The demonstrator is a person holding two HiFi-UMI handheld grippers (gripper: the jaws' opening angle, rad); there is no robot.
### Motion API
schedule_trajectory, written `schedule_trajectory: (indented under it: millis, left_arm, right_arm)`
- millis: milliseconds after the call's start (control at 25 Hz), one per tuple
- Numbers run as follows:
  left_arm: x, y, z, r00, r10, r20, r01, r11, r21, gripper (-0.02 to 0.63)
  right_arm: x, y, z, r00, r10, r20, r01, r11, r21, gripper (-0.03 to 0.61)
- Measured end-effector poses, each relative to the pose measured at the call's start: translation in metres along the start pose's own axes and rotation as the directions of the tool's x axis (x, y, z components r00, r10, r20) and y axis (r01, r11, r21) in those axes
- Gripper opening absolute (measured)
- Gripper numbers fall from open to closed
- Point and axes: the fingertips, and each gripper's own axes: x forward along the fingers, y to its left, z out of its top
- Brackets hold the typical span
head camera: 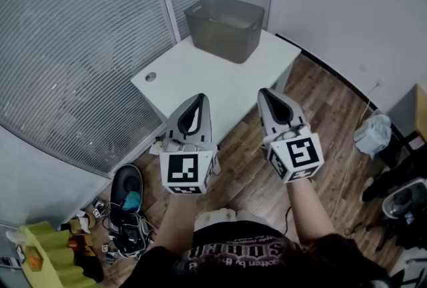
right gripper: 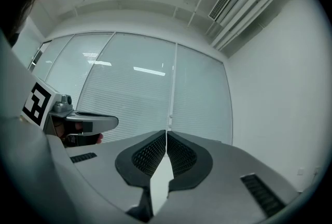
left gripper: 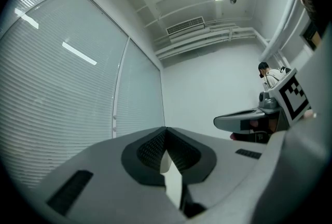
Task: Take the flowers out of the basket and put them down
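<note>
A grey plastic basket [head camera: 223,28] stands at the far end of a white table [head camera: 213,80]. I cannot make out any flowers; the basket's inside only shows a pale haze. Both grippers are held side by side in the air over the table's near edge, short of the basket and pointing toward it. My left gripper [head camera: 199,97] has its jaws together with nothing between them, and so does my right gripper [head camera: 264,91]. The left gripper view shows its shut tips [left gripper: 166,130] against a wall and blinds. The right gripper view shows its shut tips [right gripper: 166,133] likewise.
Glass walls with blinds [head camera: 73,47] run along the table's left side. Shoes and cables [head camera: 127,203] lie on the wood floor at the left, with a yellow-green object [head camera: 47,250] near them. A pale bag [head camera: 373,133] and dark gear [head camera: 400,200] sit at the right.
</note>
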Motion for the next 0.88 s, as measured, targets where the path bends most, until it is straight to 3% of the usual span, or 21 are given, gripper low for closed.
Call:
schedule_trajectory:
  millis: [560, 880]
  left_arm:
    - [0.026, 0.018, -0.014, 0.999, 0.050, -0.015, -0.050, 0.999, 0.003, -0.002]
    - [0.073, 0.030, -0.027, 0.999, 0.029, -0.016, -0.029, 1.000, 0.008, -0.002]
  right_arm:
    - [0.037, -0.003, -0.019, 0.995, 0.101, -0.019, -0.100, 0.994, 0.039, 0.028]
    - [0.077, -0.030, -0.027, 0.997, 0.080, -0.023, -0.080, 0.997, 0.019, 0.029]
